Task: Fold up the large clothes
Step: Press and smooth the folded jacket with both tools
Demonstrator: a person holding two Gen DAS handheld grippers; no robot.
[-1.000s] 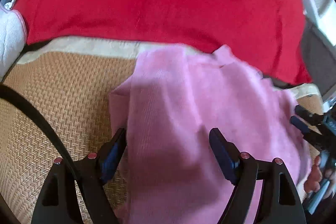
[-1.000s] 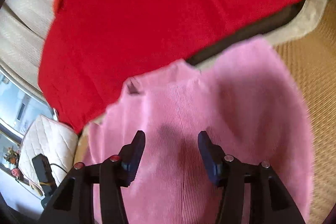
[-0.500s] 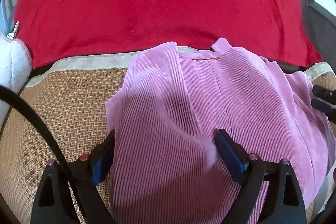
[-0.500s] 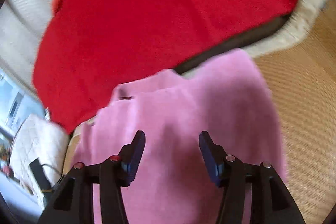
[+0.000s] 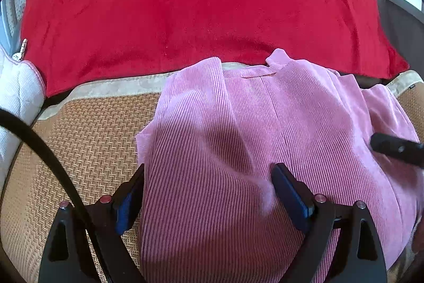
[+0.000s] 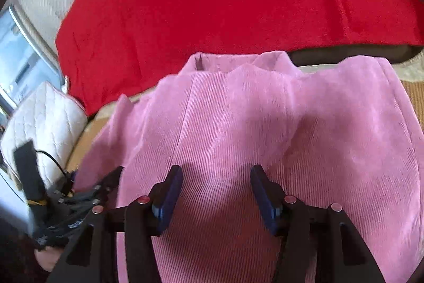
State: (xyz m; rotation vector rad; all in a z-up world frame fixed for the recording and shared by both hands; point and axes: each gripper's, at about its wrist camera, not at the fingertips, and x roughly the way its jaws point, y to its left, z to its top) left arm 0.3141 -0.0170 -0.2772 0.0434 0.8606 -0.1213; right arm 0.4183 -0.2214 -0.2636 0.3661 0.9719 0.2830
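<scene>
On the woven mat (image 5: pixel 87 129) the pink garment (image 5: pixel 238 123) lies partly folded, sides turned in; left gripper (image 5: pixel 209 192) and right gripper (image 6: pixel 217 190) hover spread and empty, its jaws just widened; final folds seemingly remain

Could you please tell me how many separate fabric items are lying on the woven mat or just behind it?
2: the pink corduroy garment lies on the mat; the red blanket lies behind it. More may lie hidden beneath.
</scene>
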